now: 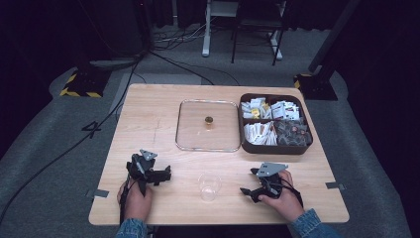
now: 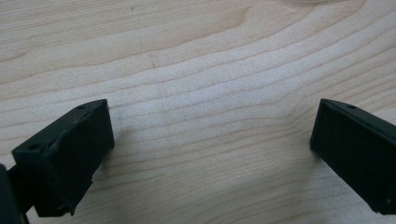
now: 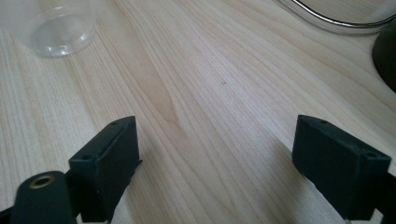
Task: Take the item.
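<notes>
A person seated at a light wooden table [image 1: 148,124] holds a two-jaw gripper in each hand, both resting low near the table's front edge. The left gripper [image 2: 210,154] sits at the front left, gripped by the left hand [image 1: 134,196]; its black jaws stand wide apart over bare wood grain, with nothing between them. The right gripper [image 3: 215,163] sits at the front right in the right hand [image 1: 283,198], its jaws likewise spread wide and empty, hovering just above the tabletop.

Between the two grippers, near the front edge, stands a clear plastic cup [image 1: 209,186], upright and touching neither tool. From the right gripper view the cup [image 3: 56,23] appears at the upper left, well ahead of the jaws.

Farther back, at the middle of the table, a clear square lid [image 1: 190,136] with rounded corners lies flat, a small gold knob [image 1: 209,120] at its centre. Its curved rim [image 3: 336,21] crosses the upper right of the right gripper view. Just beside the lid on the right sits a dark brown divided box [image 1: 270,148], its compartments packed with small white packets [image 1: 260,133] and dark wrapped items [image 1: 292,133]; the box edge touches or nearly touches the lid.

Denim sleeves [image 1: 309,225] show at the bottom of the high view. Beyond the table, black cables [image 1: 74,144] run across a grey floor.
</notes>
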